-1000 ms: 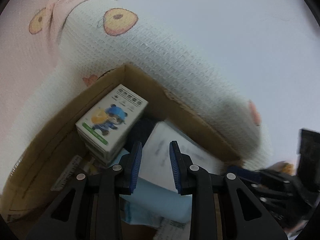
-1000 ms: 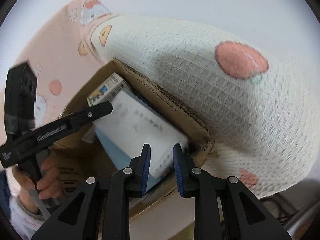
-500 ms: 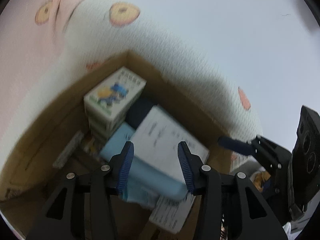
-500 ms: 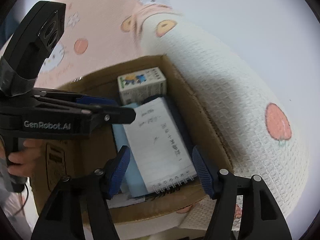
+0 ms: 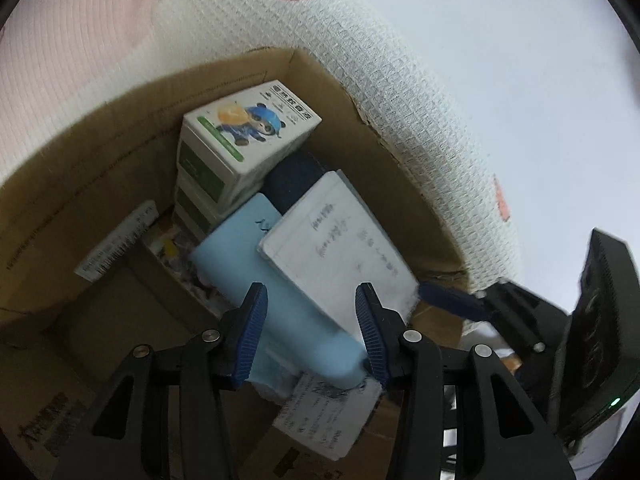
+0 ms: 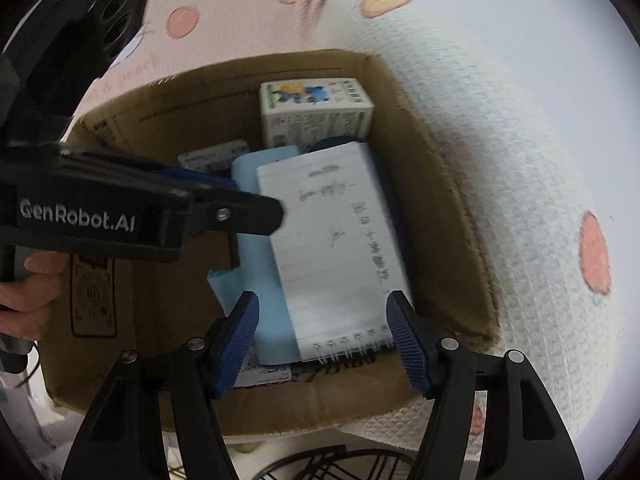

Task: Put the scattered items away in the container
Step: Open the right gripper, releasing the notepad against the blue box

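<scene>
A white spiral notebook (image 6: 336,248) (image 5: 340,248) lies in the cardboard box (image 6: 440,184) (image 5: 400,184), on top of a light blue pack (image 6: 256,264) (image 5: 256,264). Behind them stands a white carton with a cartoon panda (image 5: 248,136) (image 6: 316,110). A dark blue item (image 5: 294,176) is wedged beside it. My right gripper (image 6: 322,336) hangs open over the notebook's spiral edge, pads clear of it. My left gripper (image 5: 310,334) (image 6: 258,200) is open above the blue pack and holds nothing. One of the right gripper's fingers (image 5: 452,302) shows at the box's right rim.
The box rests against a white quilted blanket with a fruit print (image 6: 540,200) and a pink cloth (image 5: 80,40). A barcode label (image 5: 116,244) and a printed slip (image 5: 328,412) lie inside the box. A black wire rack (image 6: 320,464) sits below. A hand (image 6: 24,288) holds the left gripper.
Both grippers have opened wide. The notebook, earlier between the right gripper's narrow jaws, now lies flat in the box. The right view has rolled and now looks down into the box.
</scene>
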`<state>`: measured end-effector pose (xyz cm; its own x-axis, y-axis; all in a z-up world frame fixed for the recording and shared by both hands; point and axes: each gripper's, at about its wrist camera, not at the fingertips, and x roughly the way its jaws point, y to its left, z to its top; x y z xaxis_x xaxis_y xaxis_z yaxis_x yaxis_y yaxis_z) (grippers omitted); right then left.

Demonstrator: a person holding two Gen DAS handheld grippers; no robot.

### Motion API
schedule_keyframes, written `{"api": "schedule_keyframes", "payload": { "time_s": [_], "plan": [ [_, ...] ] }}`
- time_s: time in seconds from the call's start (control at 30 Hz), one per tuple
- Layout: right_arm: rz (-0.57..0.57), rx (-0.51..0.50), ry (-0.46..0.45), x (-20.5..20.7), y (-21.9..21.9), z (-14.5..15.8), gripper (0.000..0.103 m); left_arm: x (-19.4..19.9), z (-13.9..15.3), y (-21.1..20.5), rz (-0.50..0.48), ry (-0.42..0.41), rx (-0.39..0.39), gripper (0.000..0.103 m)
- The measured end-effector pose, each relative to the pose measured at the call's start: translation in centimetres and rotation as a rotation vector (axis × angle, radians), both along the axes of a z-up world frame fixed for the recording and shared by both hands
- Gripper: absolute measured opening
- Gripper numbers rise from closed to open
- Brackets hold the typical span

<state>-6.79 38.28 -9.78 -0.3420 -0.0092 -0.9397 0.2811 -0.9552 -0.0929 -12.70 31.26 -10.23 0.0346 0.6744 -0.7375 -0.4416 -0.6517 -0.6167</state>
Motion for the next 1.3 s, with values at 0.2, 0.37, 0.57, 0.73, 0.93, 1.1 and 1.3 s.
{"api": "schedule_keyframes", "payload": {
  "time_s": [0.2, 0.37, 0.57, 0.73, 0.93, 1.1, 1.3],
  "plan": [
    [0.027, 0.034, -0.016, 0.0, -0.5, -1.1, 0.064, -0.3, -1.1, 0.4, 0.000, -0.055, 0.020, 0.050],
    [0.032, 0.124, 0.017, 0.0, -0.7, -1.8, 0.064, -0.4, -1.0, 0.9, -0.012, -0.035, 0.025, 0.050],
    [0.005, 0.150, 0.042, 0.0, -0.4, -1.6, 0.064, -0.7, -1.3, 1.5, -0.014, -0.034, 0.041, 0.024],
    [-0.034, 0.157, 0.077, 0.2, 0.4, -1.1, 0.064, -0.8, -1.9, 1.6, 0.007, -0.065, 0.084, 0.018],
    [-0.042, 0.135, 0.111, 1.1, 0.6, -0.4, 0.064, -0.4, -1.7, 1.9, 0.012, -0.063, 0.095, 0.018],
    [-0.033, 0.150, 0.139, 2.1, -0.1, 0.0, 0.064, 0.2, -1.4, 2.3, 0.027, -0.004, 0.017, 0.025],
    [0.009, 0.089, 0.180, 4.0, -1.4, 1.8, 0.065, 1.0, 0.1, 2.0, 0.036, 0.054, 0.025, 0.043]
  ]
}}
